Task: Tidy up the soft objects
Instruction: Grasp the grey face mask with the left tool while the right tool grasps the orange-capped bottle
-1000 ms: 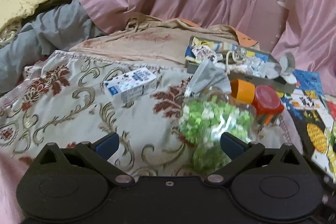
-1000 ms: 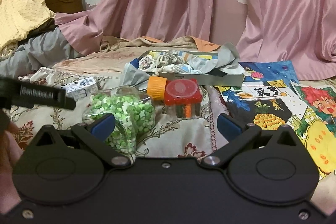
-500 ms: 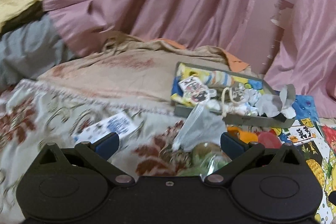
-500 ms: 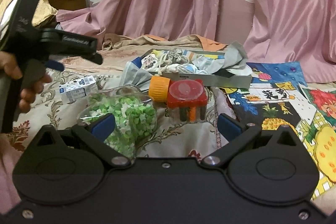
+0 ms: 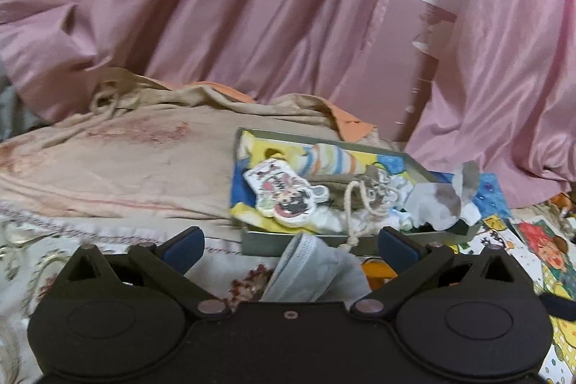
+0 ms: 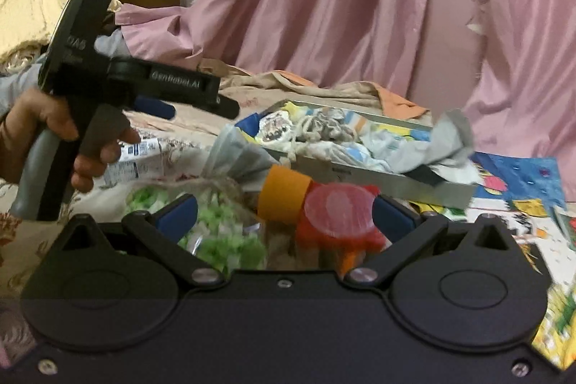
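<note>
Lifting: left claw (image 5: 288, 245) has risen off the bead bag (image 6: 219, 233) and now aims at the tray (image 5: 306, 242) of soft things on the bed. Both claws spread, empty. Right claw (image 6: 284, 215) hangs over bag and red jar (image 6: 336, 222). Likely next pick: grey cloth (image 5: 309, 270) beside tray.

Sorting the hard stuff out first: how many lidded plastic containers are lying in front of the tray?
2: the orange-capped one beside the red-lidded one, both just in front of the tray. Others may be hidden behind the right gripper.

Shallow grey tray (image 5: 306, 242) on the bed, heaped with soft things: striped sock (image 5: 329, 161), cartoon-print pad (image 5: 284, 197), rope-tied pouch (image 5: 363, 193). Grey cloth (image 6: 446, 143) draped over its right end.
</note>
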Demonstrator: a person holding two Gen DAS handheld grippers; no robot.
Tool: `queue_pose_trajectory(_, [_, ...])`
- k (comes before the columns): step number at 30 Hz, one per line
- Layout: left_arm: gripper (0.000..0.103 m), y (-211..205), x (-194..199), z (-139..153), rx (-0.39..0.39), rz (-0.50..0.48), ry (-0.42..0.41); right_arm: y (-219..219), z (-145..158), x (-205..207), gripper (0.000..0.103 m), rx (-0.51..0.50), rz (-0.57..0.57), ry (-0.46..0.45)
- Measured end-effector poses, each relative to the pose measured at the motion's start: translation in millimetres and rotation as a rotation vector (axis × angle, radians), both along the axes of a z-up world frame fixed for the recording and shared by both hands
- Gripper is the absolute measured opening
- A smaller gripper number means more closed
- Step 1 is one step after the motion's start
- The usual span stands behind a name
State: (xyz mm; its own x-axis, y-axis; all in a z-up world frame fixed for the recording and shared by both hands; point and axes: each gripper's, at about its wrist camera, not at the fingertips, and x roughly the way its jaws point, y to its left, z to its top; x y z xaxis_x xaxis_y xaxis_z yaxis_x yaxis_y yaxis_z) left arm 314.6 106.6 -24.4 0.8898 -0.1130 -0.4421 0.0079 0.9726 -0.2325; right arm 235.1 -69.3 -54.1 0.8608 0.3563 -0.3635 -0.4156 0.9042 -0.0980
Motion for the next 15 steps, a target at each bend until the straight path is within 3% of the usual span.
queue_pose_trajectory(6, [0.102, 1, 18, -13, -0.028, -0.041, 0.044, -3, -5, 48, 0.103, 0.041, -0.012, 0.051])
queue_pose_trajectory(12, [0.102, 15, 29, -23, -0.122, -0.032, 0.069, 12, -8, 68, 0.102, 0.005, 0.038, 0.040])
queue_pose_trajectory(15, [0.102, 21, 35, -27, -0.184, -0.039, 0.086, 22, -11, 79, 0.092, -0.014, 0.050, 0.049])
